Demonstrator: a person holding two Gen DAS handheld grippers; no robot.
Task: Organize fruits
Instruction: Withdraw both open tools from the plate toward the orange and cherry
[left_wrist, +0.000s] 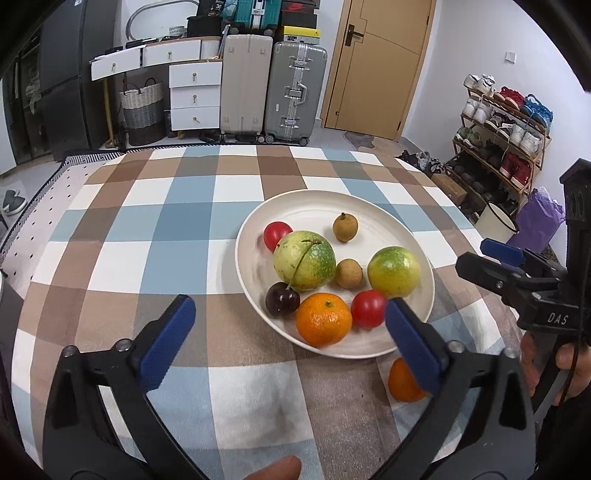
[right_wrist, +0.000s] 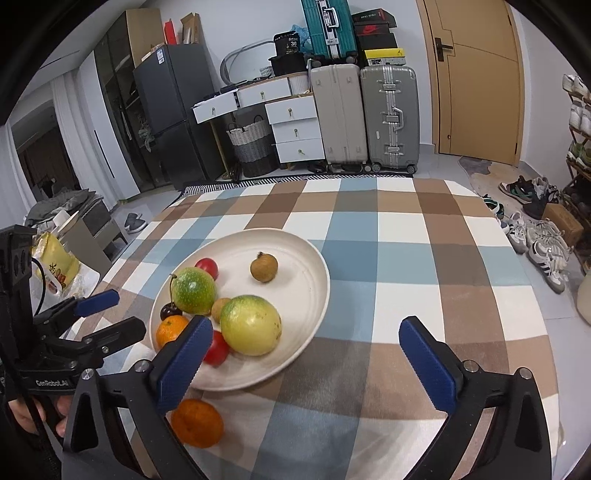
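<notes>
A white plate (left_wrist: 258, 266) on the checked tablecloth holds two green-yellow passion fruits (left_wrist: 304, 260), two red tomatoes (left_wrist: 367, 308), two brown longans (left_wrist: 345, 227), a dark cherry (left_wrist: 282, 299) and an orange (left_wrist: 323, 319). A second orange (left_wrist: 402, 382) (right_wrist: 197, 422) lies on the cloth just off the plate's near rim (right_wrist: 258, 380). My left gripper (left_wrist: 290, 330) is open and empty above the plate's near edge. My right gripper (right_wrist: 306, 356) is open and empty; its left finger (right_wrist: 184, 363) hangs just above the loose orange.
The checked table (left_wrist: 166, 221) spreads left and beyond the plate. The right gripper's body (left_wrist: 532, 288) stands at the right in the left wrist view. Suitcases (left_wrist: 269, 88), drawers and a shoe rack (left_wrist: 502, 140) stand beyond the table.
</notes>
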